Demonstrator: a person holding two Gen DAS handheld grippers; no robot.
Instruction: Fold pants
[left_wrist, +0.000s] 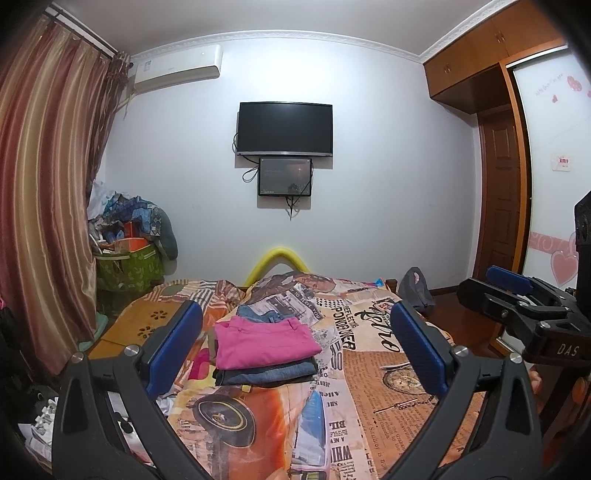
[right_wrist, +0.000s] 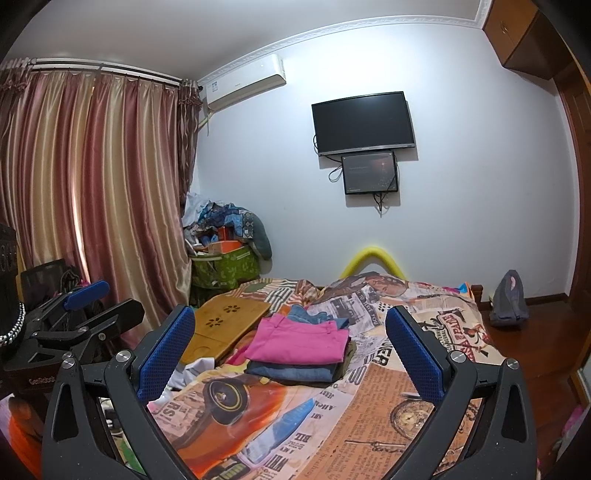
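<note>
My left tool (left_wrist: 295, 350) hangs above the near part of the bed (left_wrist: 388, 369) with its blue pads spread wide and nothing between them. My right tool (right_wrist: 291, 350) is the same: jaws wide apart, empty, held over the bed's near edge. Each tool shows at the edge of the other's view, the right one at the far right of the left view and the left one at the far left of the right view.

The pink pants (left_wrist: 264, 341) lie folded flat on top of a small stack on the bedspread, straight ahead of both tools and well clear of the pads. Under them are folded jeans (left_wrist: 266, 374), and a darker layer sits at the bottom. More denim (left_wrist: 258, 314) pokes out behind the stack, toward the wall.

In the right view the pink pants (right_wrist: 299, 341) sit just right of a wooden tray (right_wrist: 225, 321) that rests on the bed's left side. The bedspread is printed with newsprint, a car and a pocket watch.

On the far wall hangs a dark TV (left_wrist: 284, 127) with a smaller screen (left_wrist: 285, 176) just under it. Striped curtains (right_wrist: 92, 192) cover the left side, and a green bin (right_wrist: 225, 266) heaped with things stands in the corner.
</note>
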